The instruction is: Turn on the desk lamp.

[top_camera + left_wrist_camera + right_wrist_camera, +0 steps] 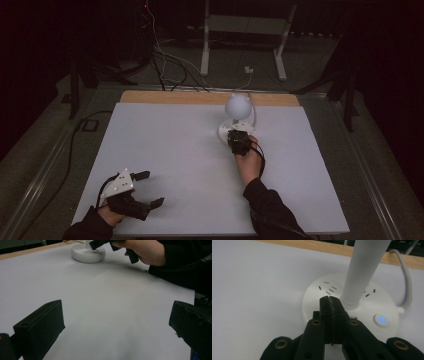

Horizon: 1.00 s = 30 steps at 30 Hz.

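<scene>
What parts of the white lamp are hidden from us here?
- Lamp head: cut off by the top edge in the right gripper view.
- Lamp base: partly covered by the right claw in the high view.
- Glowing button: its symbol is too small to read.

The high view was dim, with the surroundings nearly black and the white table sheet [165, 150] the only evenly lit surface. In the left gripper view, the near black jaws were soft and out of focus, and a faint shadow lay under the hand [147, 252]. The right gripper view was brighter and sharper, with a small blue indicator [382, 320] glowing on the lamp base [317, 297].
</scene>
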Each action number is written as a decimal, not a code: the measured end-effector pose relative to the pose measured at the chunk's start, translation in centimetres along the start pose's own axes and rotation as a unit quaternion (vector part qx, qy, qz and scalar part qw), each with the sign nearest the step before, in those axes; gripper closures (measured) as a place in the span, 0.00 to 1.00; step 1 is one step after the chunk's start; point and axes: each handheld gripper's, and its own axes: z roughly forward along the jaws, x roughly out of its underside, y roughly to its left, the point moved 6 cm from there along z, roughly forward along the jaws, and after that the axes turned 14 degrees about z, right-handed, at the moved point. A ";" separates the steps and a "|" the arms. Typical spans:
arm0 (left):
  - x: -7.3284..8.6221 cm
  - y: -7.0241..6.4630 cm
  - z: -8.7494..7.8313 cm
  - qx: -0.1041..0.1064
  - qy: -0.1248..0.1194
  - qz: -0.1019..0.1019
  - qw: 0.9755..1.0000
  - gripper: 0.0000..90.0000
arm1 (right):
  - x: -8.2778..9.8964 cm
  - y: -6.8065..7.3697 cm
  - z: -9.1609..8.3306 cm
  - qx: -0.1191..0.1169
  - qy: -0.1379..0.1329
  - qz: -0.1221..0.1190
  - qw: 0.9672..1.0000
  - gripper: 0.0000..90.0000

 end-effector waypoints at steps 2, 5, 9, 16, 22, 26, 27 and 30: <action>0.0 0.0 0.0 0.000 0.001 0.001 1.000 0.00 | 0.1 0.1 0.5 0.001 0.007 -0.002 1.000 1.00; 0.0 0.0 0.0 0.001 0.001 -0.001 1.000 0.00 | 0.0 0.2 0.7 0.003 0.006 0.001 1.000 1.00; 0.0 0.0 0.0 0.002 0.000 0.000 1.000 0.00 | 0.0 0.3 0.9 0.005 0.007 -0.002 1.000 1.00; 0.0 0.0 0.0 0.002 -0.001 -0.001 1.000 0.00 | 0.0 0.2 1.0 0.007 0.007 -0.002 1.000 1.00; 0.0 0.0 0.0 0.003 -0.001 -0.002 1.000 0.00 | 0.0 0.3 1.0 0.005 0.005 -0.006 1.000 1.00; 0.0 0.0 0.0 0.003 0.000 -0.001 1.000 0.00 | 0.1 0.3 1.0 0.007 0.003 -0.009 1.000 1.00; 0.0 0.0 0.0 0.002 -0.001 -0.001 1.000 0.00 | 0.1 0.3 1.0 0.008 0.002 -0.012 1.000 1.00; 0.0 0.0 0.0 0.003 0.001 -0.001 1.000 0.00 | 0.3 0.5 1.0 0.015 -0.006 -0.027 1.000 1.00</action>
